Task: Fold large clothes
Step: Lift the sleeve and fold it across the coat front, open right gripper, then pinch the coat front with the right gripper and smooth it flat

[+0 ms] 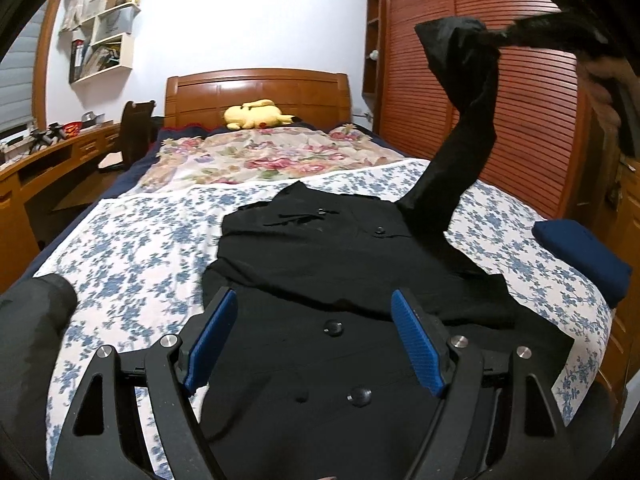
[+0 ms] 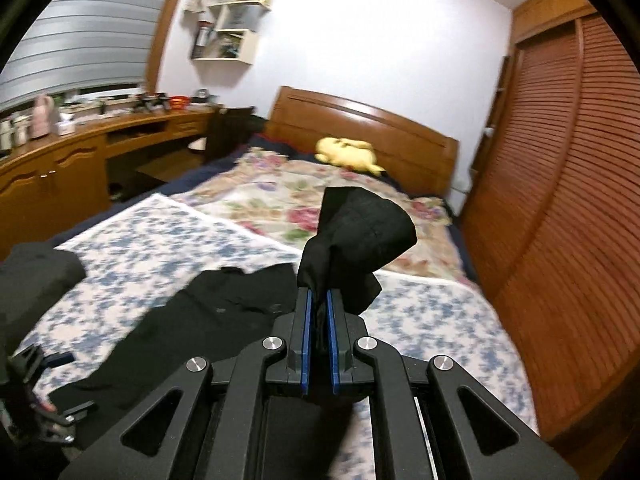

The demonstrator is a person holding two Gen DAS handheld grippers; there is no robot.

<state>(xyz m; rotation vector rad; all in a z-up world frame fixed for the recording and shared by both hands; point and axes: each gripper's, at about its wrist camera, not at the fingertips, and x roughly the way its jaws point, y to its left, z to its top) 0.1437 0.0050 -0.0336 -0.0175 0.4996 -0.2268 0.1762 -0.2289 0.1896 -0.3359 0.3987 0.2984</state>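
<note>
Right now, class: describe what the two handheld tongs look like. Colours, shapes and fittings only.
Both the left tongs and right tongs are matte black, with ribbed blue pads, triangular cut-outs in the linkage arms and round silver pivot bolts. No cables or markings are visible.

A home bedroom – wooden-headboard bed (image 1: 256,92), louvred wardrobe (image 1: 500,80), desk (image 2: 100,140) – lived-in
</note>
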